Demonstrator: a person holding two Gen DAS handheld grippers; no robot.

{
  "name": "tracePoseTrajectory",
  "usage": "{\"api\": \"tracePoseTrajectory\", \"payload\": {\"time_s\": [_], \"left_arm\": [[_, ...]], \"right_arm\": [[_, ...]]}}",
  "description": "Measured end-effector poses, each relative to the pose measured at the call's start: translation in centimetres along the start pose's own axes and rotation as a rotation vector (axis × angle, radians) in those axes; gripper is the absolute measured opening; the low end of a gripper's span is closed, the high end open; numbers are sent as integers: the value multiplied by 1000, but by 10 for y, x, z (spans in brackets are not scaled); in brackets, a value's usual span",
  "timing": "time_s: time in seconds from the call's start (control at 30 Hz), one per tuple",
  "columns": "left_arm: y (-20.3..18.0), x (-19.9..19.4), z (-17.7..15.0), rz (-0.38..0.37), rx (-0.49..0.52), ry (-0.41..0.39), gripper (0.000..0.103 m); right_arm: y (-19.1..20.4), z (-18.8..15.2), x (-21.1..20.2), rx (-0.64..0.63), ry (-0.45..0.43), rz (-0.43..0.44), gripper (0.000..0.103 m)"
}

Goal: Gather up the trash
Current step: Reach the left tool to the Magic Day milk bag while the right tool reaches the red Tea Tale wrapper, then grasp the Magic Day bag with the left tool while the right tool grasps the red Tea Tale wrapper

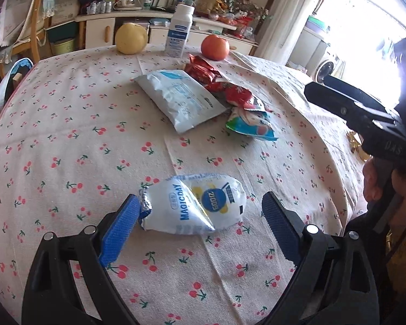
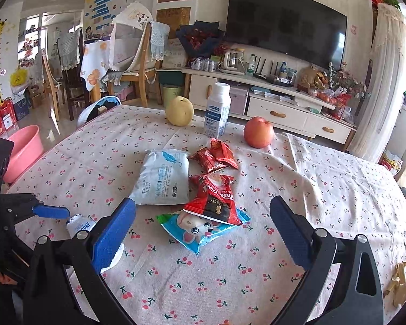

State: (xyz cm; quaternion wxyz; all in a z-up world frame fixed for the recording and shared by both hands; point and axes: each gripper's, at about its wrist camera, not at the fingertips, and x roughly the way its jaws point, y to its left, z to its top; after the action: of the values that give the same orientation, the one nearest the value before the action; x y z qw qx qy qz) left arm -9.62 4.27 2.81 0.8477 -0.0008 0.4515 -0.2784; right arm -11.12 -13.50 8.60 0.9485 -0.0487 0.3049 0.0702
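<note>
My left gripper (image 1: 200,216) is open low over the cherry-print tablecloth (image 1: 67,135). A white MAGICDAY wrapper (image 1: 200,205) lies between its blue pads, and the left pad touches the wrapper's crimped end. My right gripper (image 2: 203,205) is open and hovers above a pile of trash, holding nothing. The pile is a white tissue pack (image 2: 165,178), small red wrappers (image 2: 215,157), a red snack bag (image 2: 213,200) and a blue cartoon bag (image 2: 200,230) under it. The right wrist view shows part of the white wrapper (image 2: 78,224) beside a left finger (image 2: 51,212).
A yellow pear (image 2: 179,110), a white bottle (image 2: 217,112) and a red apple (image 2: 258,132) stand at the table's far edge. A pink basin (image 2: 24,149) sits on the floor at left, with chairs behind it. A TV cabinet (image 2: 278,108) runs along the back wall.
</note>
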Motion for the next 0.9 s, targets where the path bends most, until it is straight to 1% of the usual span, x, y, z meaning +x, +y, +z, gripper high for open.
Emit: {"api": "tracePoseTrajectory", "payload": {"time_s": [0.1, 0.2, 0.3, 0.33, 0.4, 0.43, 0.53, 0.63, 0.73, 0.83, 0.9], "left_arm": [[-9, 3, 0, 16, 45, 3, 92], [-15, 7, 1, 56, 79, 5, 92], [-16, 18, 1, 68, 74, 51, 92], [-16, 23, 0, 87, 72, 61, 92], [-16, 30, -2, 100, 74, 80, 92], [-18, 30, -2, 111, 81, 71, 92], [-22, 32, 1, 110, 79, 69, 92], [-25, 36, 3, 146, 89, 60, 92], [-29, 41, 5, 181, 113, 67, 94], [-35, 48, 5, 214, 156, 79, 97], [-37, 51, 6, 215, 170, 81, 98]], "right_arm": [[-1, 0, 0, -5, 4, 16, 98], [-2, -1, 3, -8, 20, 22, 98], [-5, -2, 7, 0, 38, 20, 98], [-6, -2, 8, 5, 40, 19, 98], [-8, -1, 9, 16, 42, 16, 98], [-9, -1, 10, 21, 44, 14, 98], [-14, 0, 15, 44, 58, 14, 98], [-20, 0, 22, 76, 89, -1, 98], [-24, 0, 31, 98, 118, 4, 98], [-26, -4, 44, 116, 171, 0, 98], [-27, -6, 55, 138, 215, 20, 98]]}}
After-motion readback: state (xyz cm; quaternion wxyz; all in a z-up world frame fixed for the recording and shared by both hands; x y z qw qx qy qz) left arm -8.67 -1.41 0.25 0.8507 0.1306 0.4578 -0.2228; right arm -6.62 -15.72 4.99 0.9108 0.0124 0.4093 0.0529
